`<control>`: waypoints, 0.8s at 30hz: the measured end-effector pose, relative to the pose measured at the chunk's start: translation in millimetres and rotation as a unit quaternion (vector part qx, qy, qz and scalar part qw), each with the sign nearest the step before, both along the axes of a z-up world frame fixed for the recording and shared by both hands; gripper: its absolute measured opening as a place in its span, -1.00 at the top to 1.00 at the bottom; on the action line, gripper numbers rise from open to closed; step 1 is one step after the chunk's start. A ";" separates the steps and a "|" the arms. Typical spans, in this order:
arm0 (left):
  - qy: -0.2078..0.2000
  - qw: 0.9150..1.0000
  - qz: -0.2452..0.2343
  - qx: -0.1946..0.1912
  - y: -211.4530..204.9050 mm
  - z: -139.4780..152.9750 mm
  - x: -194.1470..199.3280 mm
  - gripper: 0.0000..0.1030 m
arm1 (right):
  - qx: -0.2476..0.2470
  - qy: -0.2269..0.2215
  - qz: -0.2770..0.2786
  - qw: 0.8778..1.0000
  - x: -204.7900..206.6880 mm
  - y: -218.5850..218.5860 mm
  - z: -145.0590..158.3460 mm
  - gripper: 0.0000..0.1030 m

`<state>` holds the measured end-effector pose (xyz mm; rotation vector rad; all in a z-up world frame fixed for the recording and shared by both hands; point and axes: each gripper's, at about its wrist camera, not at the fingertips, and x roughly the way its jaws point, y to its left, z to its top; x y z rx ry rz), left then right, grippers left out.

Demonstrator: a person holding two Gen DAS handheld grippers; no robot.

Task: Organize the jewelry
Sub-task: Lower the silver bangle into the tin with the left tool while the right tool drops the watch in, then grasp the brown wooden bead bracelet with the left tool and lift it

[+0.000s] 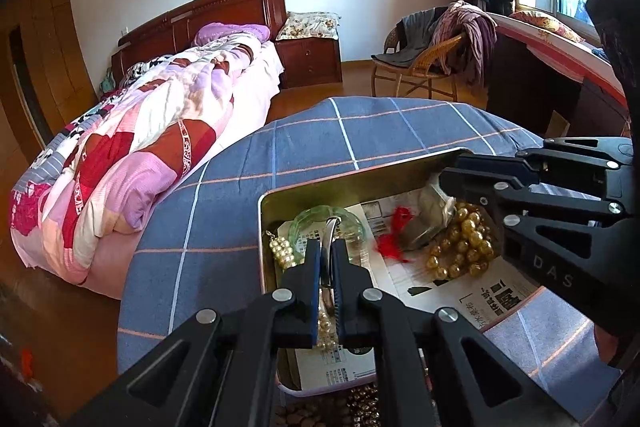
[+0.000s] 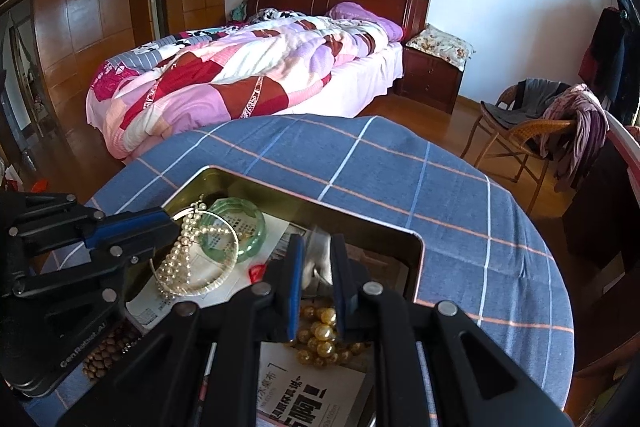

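- Plainly, the left tool (image 1: 327, 251) was clamped nearly shut on a thin silver bangle (image 2: 196, 255), its pads pinching the rim edge-on; in the right wrist view the bangle hung from that tool with a pearl strand (image 2: 180, 259) draped through it.
- The right tool (image 2: 314, 267) stood with a narrow gap between its pads, and something grey and silvery (image 2: 320, 251) sat in that gap. The pads appeared to press on it, though I could not tell what it was.
- Just below the bangle lay a green bangle (image 1: 326, 227), flat on printed paper (image 1: 480, 291) lining the tin (image 1: 360, 187).
- Near the right tool lay a heap of gold beads (image 1: 464, 247), beside a red tassel (image 1: 394, 239).
- A second cluster of pearls (image 1: 282, 247) lay against the tin's left wall.
- Brown beads (image 2: 108, 351) lay outside the tin, on the checked cloth (image 2: 400, 179) over the bench.
- The step in hand looked like placing or sorting pieces inside the tin: the left tool carried the silver bangle and pearls low over the green bangle, while the right worked at the grey object by the gold beads.
- The next move, as I judged it, called for setting the silver bangle down clear of the green one and opening the left pads only once it rested on the paper.
- The draped pearls could snag or slide off, so a slow, level lowering would suit.
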<state>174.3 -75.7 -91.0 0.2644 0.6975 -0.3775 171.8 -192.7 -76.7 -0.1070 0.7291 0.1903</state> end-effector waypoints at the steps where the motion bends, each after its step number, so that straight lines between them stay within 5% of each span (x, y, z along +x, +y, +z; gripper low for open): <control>1: -0.001 1.000 0.000 0.001 -0.5 0.3 -0.5 0.90 | 0.000 0.000 0.001 1.000 -0.2 0.3 0.6 0.68; 11: -0.018 1.000 0.005 0.000 0.2 8.7 -3.6 0.90 | -0.012 -0.008 0.002 1.000 -6.3 3.7 0.4 0.66; 17: -0.013 1.000 0.010 0.004 1.4 5.0 -4.5 0.84 | -0.017 -0.010 0.001 1.000 -9.3 4.7 -0.8 0.45; 19: -0.014 1.000 0.016 0.006 2.6 4.4 -5.0 0.56 | -0.019 -0.011 0.001 1.000 -10.7 4.6 -1.2 0.32; 21: -0.022 0.999 0.028 0.008 4.6 5.6 -6.8 -0.25 | -0.017 -0.011 0.001 1.000 -11.5 4.3 -1.2 0.23; 24: -0.033 0.999 0.027 -0.005 9.7 10.2 -12.1 -0.33 | -0.015 -0.011 0.000 1.000 -14.7 3.2 -2.0 0.23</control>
